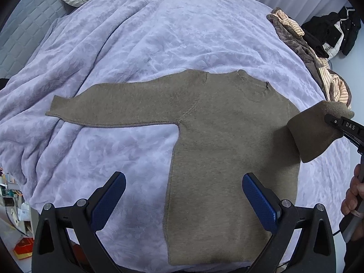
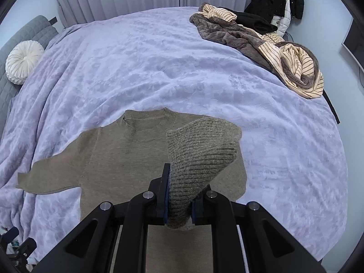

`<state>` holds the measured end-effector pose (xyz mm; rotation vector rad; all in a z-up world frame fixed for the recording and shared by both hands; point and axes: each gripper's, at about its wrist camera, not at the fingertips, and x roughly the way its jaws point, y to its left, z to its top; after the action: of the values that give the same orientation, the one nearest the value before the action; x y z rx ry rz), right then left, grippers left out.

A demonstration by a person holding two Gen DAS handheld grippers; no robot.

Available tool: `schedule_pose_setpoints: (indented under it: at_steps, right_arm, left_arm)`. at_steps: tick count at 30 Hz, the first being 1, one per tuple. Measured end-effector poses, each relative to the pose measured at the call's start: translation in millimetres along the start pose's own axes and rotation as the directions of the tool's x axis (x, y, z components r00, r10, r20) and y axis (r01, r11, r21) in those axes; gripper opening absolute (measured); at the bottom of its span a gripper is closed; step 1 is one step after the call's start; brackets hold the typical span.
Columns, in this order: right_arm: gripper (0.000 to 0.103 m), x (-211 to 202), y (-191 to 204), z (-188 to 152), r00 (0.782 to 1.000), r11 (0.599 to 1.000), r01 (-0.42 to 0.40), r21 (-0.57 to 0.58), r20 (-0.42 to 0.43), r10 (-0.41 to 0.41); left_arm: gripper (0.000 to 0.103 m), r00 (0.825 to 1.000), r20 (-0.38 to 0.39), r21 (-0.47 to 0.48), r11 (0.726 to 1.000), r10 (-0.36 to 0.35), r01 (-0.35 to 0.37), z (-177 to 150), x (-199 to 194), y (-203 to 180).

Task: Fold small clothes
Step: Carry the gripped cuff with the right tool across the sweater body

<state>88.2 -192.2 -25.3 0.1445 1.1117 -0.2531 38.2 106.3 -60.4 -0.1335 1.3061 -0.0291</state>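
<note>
A small olive-brown knit sweater (image 1: 227, 141) lies flat on the lilac blanket, its left sleeve (image 1: 109, 107) stretched out sideways. My left gripper (image 1: 184, 182) hovers open over the sweater's lower left edge, nothing between its blue pads. The right gripper (image 1: 341, 125) comes in from the right, shut on the cuff of the right sleeve (image 1: 311, 134), which it holds lifted and folded over the body. In the right wrist view the ribbed cuff (image 2: 200, 154) is pinched between the pads of the right gripper (image 2: 179, 195), above the sweater's body (image 2: 127, 159).
The lilac blanket (image 1: 159, 41) covers the whole bed. A heap of brown and striped clothes (image 2: 268, 45) lies at the far right edge, with black garments (image 2: 279, 2) behind it. A round white cushion (image 2: 22, 61) sits at the far left. A hand (image 1: 352, 195) grips the right tool.
</note>
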Motion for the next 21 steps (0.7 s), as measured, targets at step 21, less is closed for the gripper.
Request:
schedule_pose_setpoints:
  at_steps: [21]
  right_arm:
    - [0.014,71,85,-6,0.994,0.997,0.026,-0.072,-0.1,-0.033]
  left_arm:
    - [0.103,0.992,-0.126,-0.016,1.0,0.012,-0.014,3,44,38]
